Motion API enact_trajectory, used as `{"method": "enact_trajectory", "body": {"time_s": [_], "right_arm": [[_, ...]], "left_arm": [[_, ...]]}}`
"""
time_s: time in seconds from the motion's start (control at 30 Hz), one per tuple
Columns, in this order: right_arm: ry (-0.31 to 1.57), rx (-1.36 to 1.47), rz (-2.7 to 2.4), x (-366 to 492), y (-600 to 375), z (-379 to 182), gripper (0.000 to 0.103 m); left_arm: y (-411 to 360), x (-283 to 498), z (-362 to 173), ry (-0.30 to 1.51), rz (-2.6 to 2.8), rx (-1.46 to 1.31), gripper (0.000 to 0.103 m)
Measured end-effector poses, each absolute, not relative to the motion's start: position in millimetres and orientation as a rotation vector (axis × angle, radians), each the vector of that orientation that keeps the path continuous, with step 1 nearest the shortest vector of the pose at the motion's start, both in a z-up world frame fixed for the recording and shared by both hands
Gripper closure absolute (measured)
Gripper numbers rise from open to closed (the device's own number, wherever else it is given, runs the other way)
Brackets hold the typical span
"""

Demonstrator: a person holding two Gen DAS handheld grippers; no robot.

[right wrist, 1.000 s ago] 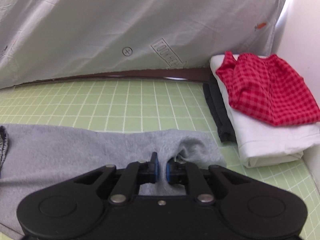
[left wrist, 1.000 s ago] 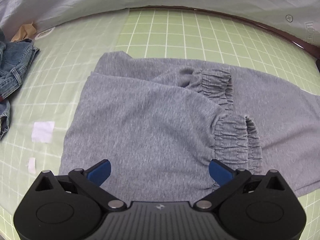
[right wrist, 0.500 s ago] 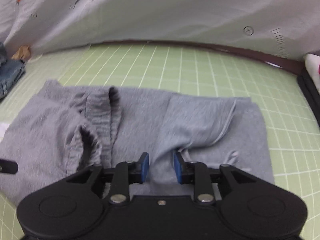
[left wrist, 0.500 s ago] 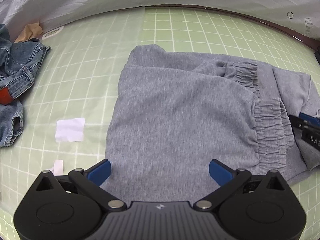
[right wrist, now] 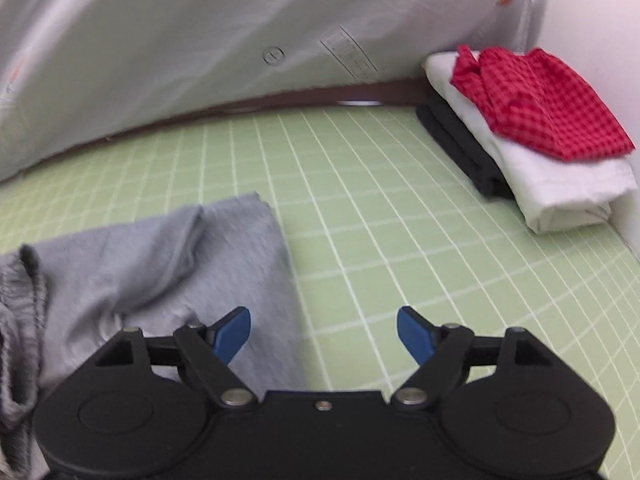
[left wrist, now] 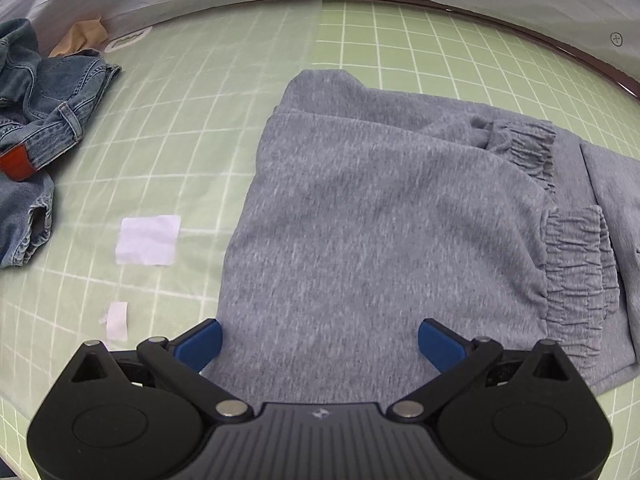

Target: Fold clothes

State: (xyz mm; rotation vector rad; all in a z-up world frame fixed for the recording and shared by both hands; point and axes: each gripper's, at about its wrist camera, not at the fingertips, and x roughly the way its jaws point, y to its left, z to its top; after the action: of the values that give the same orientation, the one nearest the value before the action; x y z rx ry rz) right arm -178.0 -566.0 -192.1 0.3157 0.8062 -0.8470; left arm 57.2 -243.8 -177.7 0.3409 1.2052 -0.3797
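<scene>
Folded grey sweatpants (left wrist: pixel 384 216) lie on the green grid mat (left wrist: pixel 224 92), their gathered cuffs (left wrist: pixel 576 268) turned to the right. My left gripper (left wrist: pixel 320 344) hovers open over the near edge of the pants, its blue pads clear of the cloth. In the right wrist view the same grey pants (right wrist: pixel 152 264) lie at the lower left. My right gripper (right wrist: pixel 324 334) has its jaws opening wide above the pants' right edge and the bare mat (right wrist: pixel 400 216), and nothing is between them.
Crumpled blue jeans (left wrist: pixel 44 120) lie at the far left, with two white paper scraps (left wrist: pixel 148 240) between them and the pants. A stack of folded clothes topped by a red checked garment (right wrist: pixel 540 104) sits at the back right. A white sheet (right wrist: pixel 200 40) hangs behind the mat.
My right gripper went from shut on the grey cloth to wide open and swung right, back toward the folded stack. The left gripper stayed open while the pants shifted right in its view.
</scene>
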Motion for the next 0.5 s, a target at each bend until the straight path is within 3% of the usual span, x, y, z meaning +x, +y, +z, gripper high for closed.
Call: {"method": "enact_trajectory", "body": {"time_s": [0.17,0.5], "right_arm": [[0.814,0.351,-0.832,-202.7,-556.1,-212.5,0.007],[0.808,0.203,-0.72,-185.2,-500.4,-211.0,0.004]], "left_arm": [[-243.5,51.4,-174.7,1.205,-0.358,0.341,0.0],[-233.0,27.7,-167.2,1.167,-0.39,0.409,0.0]]}}
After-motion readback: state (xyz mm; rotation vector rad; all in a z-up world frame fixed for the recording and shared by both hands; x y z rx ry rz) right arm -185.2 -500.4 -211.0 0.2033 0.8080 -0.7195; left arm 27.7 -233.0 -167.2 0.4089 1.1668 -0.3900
